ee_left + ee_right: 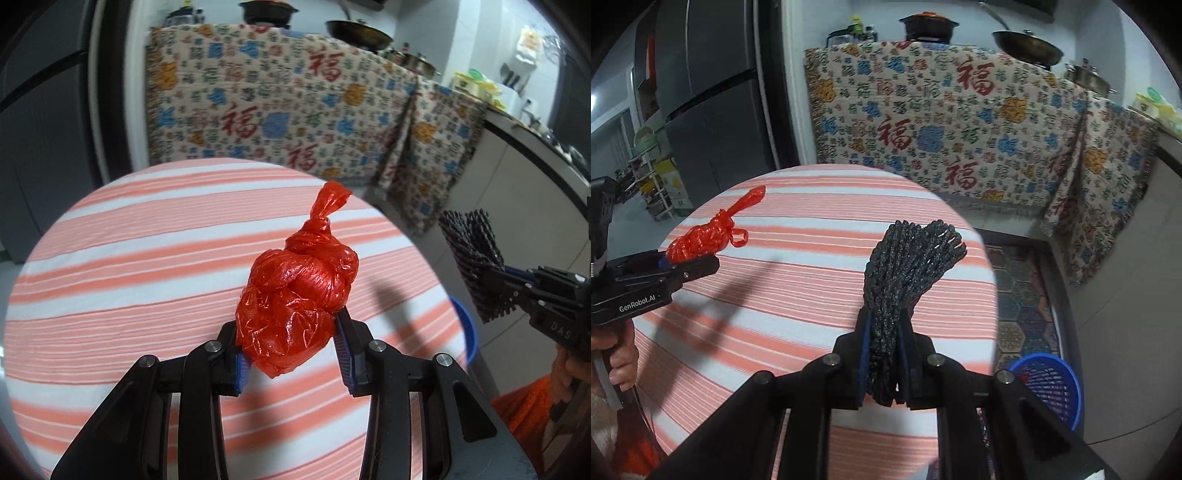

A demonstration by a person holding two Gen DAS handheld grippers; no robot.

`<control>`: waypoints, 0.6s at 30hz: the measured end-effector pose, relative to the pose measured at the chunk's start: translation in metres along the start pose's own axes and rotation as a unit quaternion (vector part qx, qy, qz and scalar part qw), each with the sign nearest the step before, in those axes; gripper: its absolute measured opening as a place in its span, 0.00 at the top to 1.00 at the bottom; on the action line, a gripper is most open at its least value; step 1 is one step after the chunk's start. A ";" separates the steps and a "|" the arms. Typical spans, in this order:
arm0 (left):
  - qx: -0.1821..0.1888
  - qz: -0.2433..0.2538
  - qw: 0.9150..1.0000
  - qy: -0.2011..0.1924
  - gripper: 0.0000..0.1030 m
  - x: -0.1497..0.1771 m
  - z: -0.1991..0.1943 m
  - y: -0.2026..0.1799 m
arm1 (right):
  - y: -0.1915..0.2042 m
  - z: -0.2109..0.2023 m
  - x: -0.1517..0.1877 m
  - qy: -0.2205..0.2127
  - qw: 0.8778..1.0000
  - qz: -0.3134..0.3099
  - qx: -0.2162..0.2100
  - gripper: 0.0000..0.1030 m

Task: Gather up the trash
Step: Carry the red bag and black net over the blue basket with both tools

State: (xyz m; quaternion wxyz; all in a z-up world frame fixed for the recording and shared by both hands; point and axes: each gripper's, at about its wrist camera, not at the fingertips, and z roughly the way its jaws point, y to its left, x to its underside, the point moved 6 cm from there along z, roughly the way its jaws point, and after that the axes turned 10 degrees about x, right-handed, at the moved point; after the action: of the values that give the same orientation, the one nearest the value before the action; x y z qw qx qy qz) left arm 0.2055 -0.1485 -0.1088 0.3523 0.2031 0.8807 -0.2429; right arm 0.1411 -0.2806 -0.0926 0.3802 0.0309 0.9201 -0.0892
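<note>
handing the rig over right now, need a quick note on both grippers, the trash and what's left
Left gripper: shut on the knotted red plastic bag, held above the striped table.
Right gripper: shut on the black foam net sleeve, also off the table.
Blue basket: on the floor beside the table, on the right-hand side.
Done: both pieces picked up.
Left: probably carry both to the basket and release.

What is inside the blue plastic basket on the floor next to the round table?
The blue plastic mesh basket shows mostly bare mesh, with a small red scrap near its left inner side. The right claw, shut on a black foam net, covers its lower part.
</note>
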 end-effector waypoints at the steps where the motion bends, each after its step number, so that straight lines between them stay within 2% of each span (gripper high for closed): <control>1: 0.007 0.005 1.000 0.002 0.63 -0.003 0.006 -0.014 | -0.007 -0.001 0.002 -0.002 1.000 0.004 0.003 0.86; 10: 0.058 0.045 0.997 0.017 0.63 -0.017 0.047 -0.116 | -0.088 -0.015 0.020 -0.010 0.998 0.043 0.038 0.86; 18: 0.100 0.071 0.992 0.037 0.63 -0.018 0.080 -0.181 | -0.166 -0.022 0.043 -0.004 0.994 0.089 0.063 0.86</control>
State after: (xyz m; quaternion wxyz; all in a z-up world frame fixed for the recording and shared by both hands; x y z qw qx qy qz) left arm 0.1636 -0.3425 -0.0955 0.3135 0.3079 0.8479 -0.2965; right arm 0.0747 -0.4397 -0.0840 0.3872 0.1359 0.9049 -0.1132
